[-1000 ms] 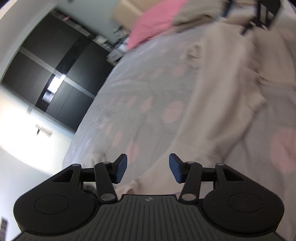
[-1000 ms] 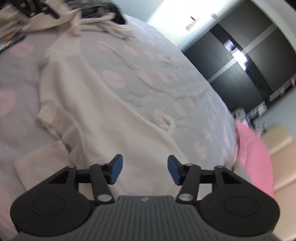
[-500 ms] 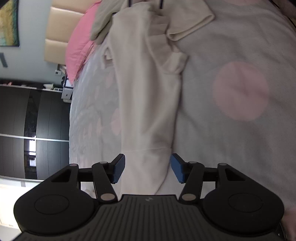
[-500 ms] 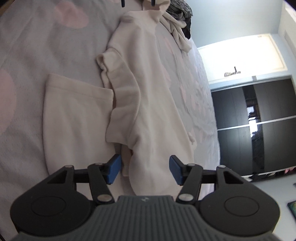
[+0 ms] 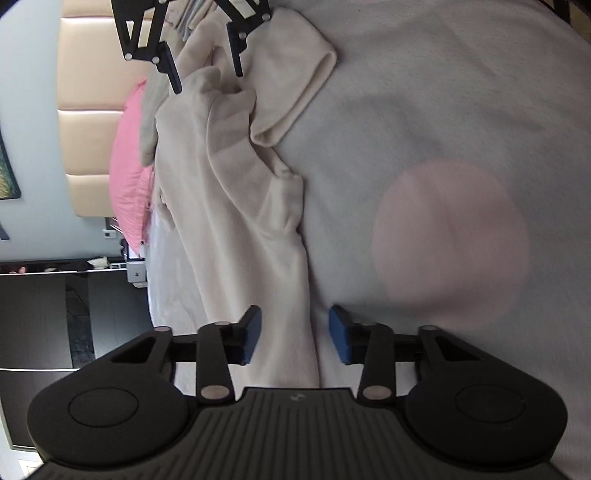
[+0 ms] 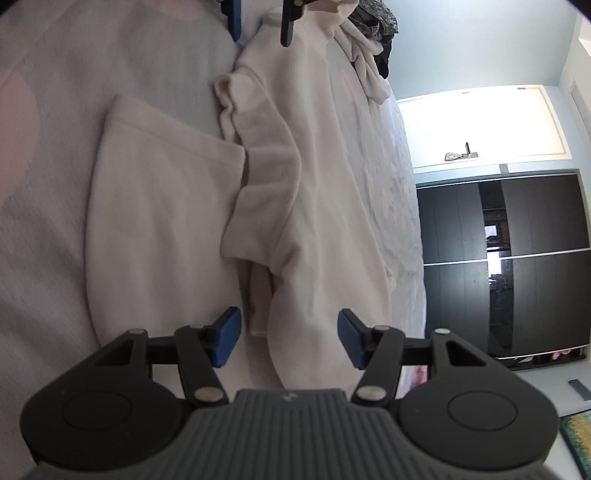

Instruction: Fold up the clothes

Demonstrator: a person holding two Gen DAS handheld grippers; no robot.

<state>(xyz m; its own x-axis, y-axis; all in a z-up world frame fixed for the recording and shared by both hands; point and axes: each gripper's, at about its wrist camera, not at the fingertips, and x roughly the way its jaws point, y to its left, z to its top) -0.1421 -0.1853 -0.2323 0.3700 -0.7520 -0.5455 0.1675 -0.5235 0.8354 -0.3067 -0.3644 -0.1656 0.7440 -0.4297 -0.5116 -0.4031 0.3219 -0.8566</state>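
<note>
Cream fleece, our garment (image 5: 243,206) lies stretched along the bed (image 5: 424,122). Our left claw (image 5: 294,335), jaws just narrowing yet not pinching, straddles one end; our right claw (image 6: 289,339) gapes around the other.

Right gripper (image 6: 289,339) stands open over a cream garment (image 6: 295,206) on the bedspread (image 6: 55,258). Left gripper (image 6: 260,22) faces it at the far end.

A home bedroom: a bed (image 5: 406,110) under a grey cover with pink dots, a pink pillow (image 5: 129,177) against a padded cream headboard (image 5: 85,140), a dark sliding-door wardrobe (image 6: 517,258), and a framed picture (image 5: 7,173) on the pale wall.
</note>
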